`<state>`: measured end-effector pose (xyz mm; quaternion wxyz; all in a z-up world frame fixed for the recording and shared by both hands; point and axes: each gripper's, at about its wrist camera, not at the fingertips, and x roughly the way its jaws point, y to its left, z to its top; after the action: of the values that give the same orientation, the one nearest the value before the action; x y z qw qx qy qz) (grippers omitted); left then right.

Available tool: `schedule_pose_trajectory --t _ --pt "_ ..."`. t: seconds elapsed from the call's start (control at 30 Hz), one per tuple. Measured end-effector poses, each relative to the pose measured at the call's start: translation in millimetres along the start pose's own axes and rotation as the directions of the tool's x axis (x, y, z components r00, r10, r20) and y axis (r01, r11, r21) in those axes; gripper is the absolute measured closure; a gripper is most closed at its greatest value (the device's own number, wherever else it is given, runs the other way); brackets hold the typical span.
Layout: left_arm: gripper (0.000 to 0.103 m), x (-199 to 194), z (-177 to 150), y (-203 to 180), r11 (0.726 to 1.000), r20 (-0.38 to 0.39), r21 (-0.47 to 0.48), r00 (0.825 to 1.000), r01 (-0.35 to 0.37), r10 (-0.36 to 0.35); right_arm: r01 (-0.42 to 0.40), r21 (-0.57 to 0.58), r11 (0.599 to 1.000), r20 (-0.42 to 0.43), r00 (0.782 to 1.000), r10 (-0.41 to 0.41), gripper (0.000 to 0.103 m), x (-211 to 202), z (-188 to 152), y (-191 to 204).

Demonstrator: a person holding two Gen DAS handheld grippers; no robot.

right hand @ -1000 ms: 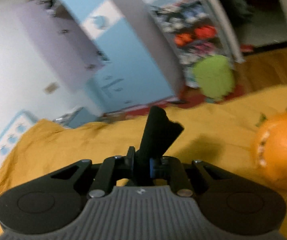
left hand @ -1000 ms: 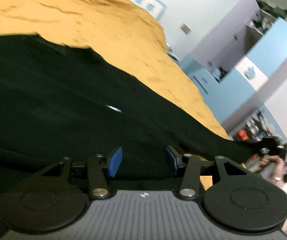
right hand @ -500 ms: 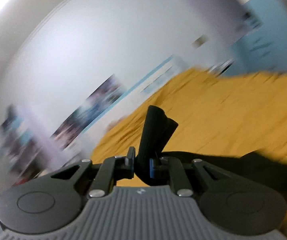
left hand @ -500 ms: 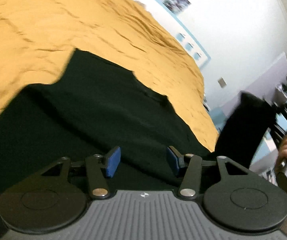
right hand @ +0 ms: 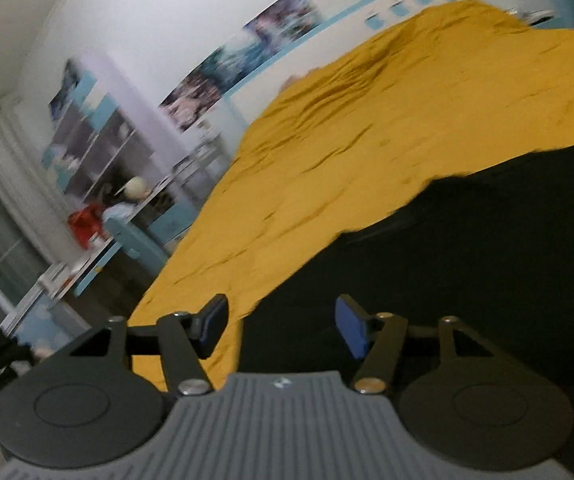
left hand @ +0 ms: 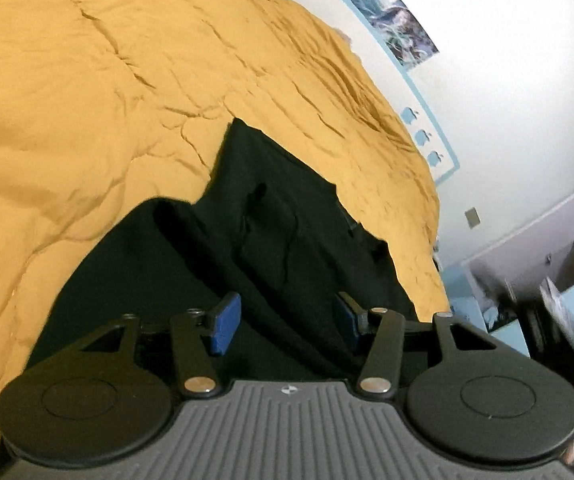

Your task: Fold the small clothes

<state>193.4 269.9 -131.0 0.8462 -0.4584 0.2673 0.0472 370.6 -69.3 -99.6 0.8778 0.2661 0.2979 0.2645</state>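
Under your left gripper lay matt black cloth, the garment; beyond it the bedspread was creased mustard fabric. Your gripper arms looked matt black plastic, pads blue, pivots shiny metal.

You are working in a bedroom of a home, most likely a child's. A bed under a crumpled mustard-yellow cover fills most of the left wrist view and the centre of the right wrist view. Along the white wall at the upper right of the left view runs a light-blue trimmed panel with a picture poster above it. At the left of the right wrist view you see open shelves in pale blue and lilac crowded with small things, among them something red. At the right edge of the left view stands a lilac and blue cupboard.
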Motion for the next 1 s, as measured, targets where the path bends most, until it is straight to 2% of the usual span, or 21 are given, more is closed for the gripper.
schedule_pose_trajectory --t 0.1,0.2,0.23,0.27,0.33,0.4,0.5,0.63,0.7,0.73,0.77,0.83,0.9,0.97,1.0 --pt "0.043 16 10 -1 1.0 0.006 -0.025 1.0 0.001 -0.001 0.086 0.055 0.995 0.041 0.995 -0.089 0.038 -45 23 -53" --pt "0.043 35 14 -4 0.998 -0.024 -0.069 1.0 0.008 -0.009 0.169 0.119 0.978 0.053 0.983 -0.176 0.037 -82 32 -103" --pt "0.043 41 13 -5 0.997 -0.03 -0.082 1.0 0.004 -0.006 0.186 0.133 0.973 0.055 0.979 -0.194 0.037 -87 34 -109" --pt "0.043 46 12 -5 0.995 -0.032 -0.096 0.999 0.002 -0.005 0.23 0.16 0.96 0.062 0.968 -0.242 0.037 -104 33 -131" --pt "0.043 56 9 -5 0.993 -0.047 -0.115 0.999 -0.005 0.0 0.241 0.172 0.955 0.063 0.965 -0.255 0.037 -113 32 -143" --pt "0.043 65 6 -3 0.989 -0.07 -0.136 0.996 -0.06 0.051 0.248 0.201 0.948 0.054 0.963 -0.263 0.037 -123 29 -159" --pt "0.044 71 1 1 0.983 -0.077 -0.149 0.993 -0.105 0.095 0.245 0.235 0.94 0.035 0.965 -0.261 0.036 -124 19 -171" --pt "0.044 82 5 4 0.983 -0.063 -0.147 0.993 -0.109 0.101 0.237 0.25 0.939 0.032 0.967 -0.252 0.037 -114 18 -171" --pt "0.045 88 9 5 0.985 -0.048 -0.155 0.997 -0.073 0.067 0.237 0.255 0.938 0.04 0.966 -0.255 0.037 -107 19 -173" --pt "0.065 90 10 5 0.987 -0.041 -0.151 0.998 -0.049 0.043 0.237 0.263 0.935 0.04 0.966 -0.256 0.037 -105 19 -176" --pt "0.095 92 10 4 0.989 -0.034 -0.146 0.999 -0.026 0.021 0.236 0.276 0.932 0.036 0.966 -0.255 0.037 -102 21 -178" --pt "0.096 91 9 -1 0.99 -0.013 -0.14 1.0 0.01 -0.012 0.242 0.294 0.925 0.028 0.965 -0.261 0.036 -97 22 -181" --pt "0.096 79 9 -13 0.992 0.045 -0.107 0.997 0.069 -0.065 0.253 0.312 0.916 0.013 0.963 -0.27 0.037 -97 22 -185" --pt "0.096 52 13 -26 0.985 0.135 -0.045 0.978 0.166 -0.158 0.258 0.329 0.908 0.002 0.962 -0.274 0.036 -96 22 -188" --pt "0.096 37 14 -32 0.982 0.17 -0.002 0.968 0.188 -0.185 0.256 0.338 0.906 -0.002 0.962 -0.271 0.036 -96 22 -189"
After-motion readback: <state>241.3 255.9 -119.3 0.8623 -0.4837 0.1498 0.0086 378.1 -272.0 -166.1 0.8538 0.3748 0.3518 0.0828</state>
